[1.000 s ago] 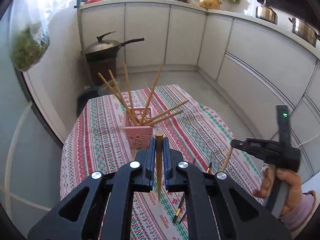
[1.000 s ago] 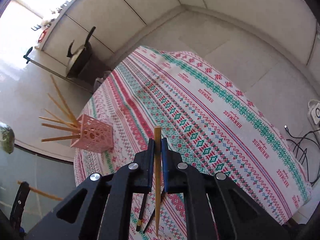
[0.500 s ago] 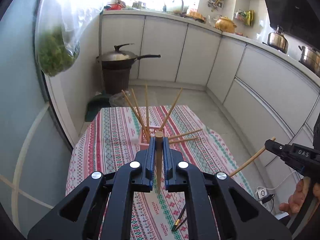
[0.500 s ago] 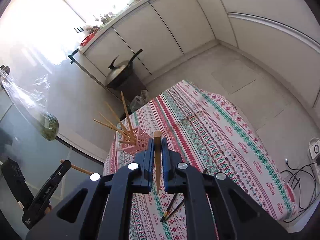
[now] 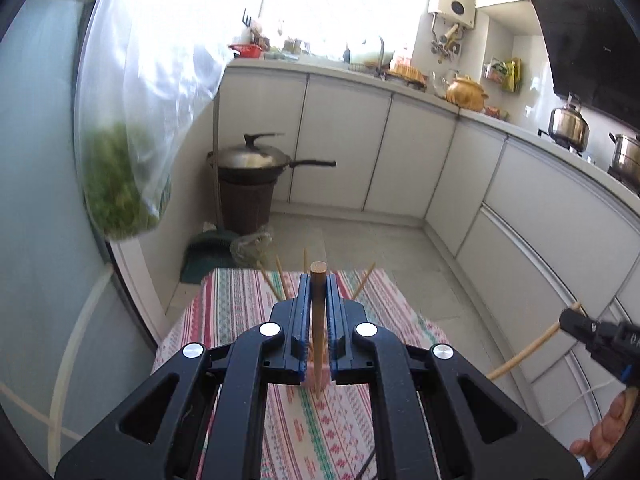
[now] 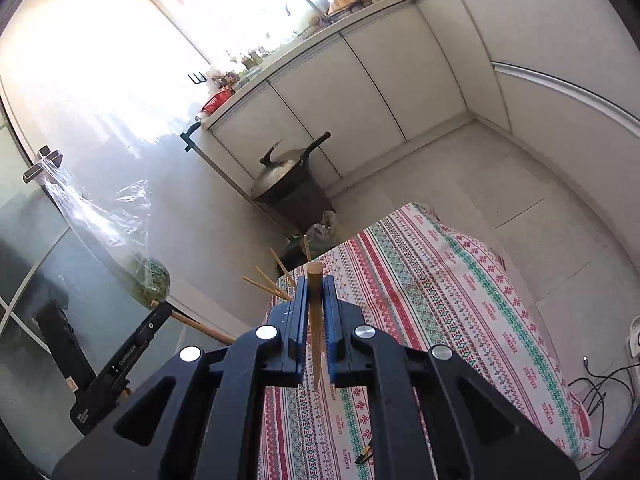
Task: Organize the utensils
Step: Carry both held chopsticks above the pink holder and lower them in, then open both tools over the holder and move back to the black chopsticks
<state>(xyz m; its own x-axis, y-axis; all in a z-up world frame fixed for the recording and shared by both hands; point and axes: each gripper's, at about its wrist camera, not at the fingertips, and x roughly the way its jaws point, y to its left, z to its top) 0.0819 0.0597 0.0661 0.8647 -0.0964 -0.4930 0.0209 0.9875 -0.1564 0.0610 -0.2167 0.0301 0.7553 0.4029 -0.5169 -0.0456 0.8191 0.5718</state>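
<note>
Both grippers were clamped tight on a chopstick each: the left gripper (image 5: 318, 280) had its jaws pinched on a wooden chopstick (image 5: 318, 320), and the right gripper (image 6: 315, 282) held a second chopstick (image 6: 316, 320) the same way, blunt ends poking up past the fingertips. Biggest thing below was the table with the striped tablecloth (image 6: 440, 292). On it sat the pink holder (image 5: 320, 378), mostly hidden behind the left jaws, with a bunch of chopsticks (image 5: 276, 276) already fanned out of it. So a good chunk looked done, and the two held sticks probably went in next. Not finished though: a couple of dark-tipped utensils (image 6: 366, 456) lay loose on the cloth near the close edge, well apart from the holder.
</note>
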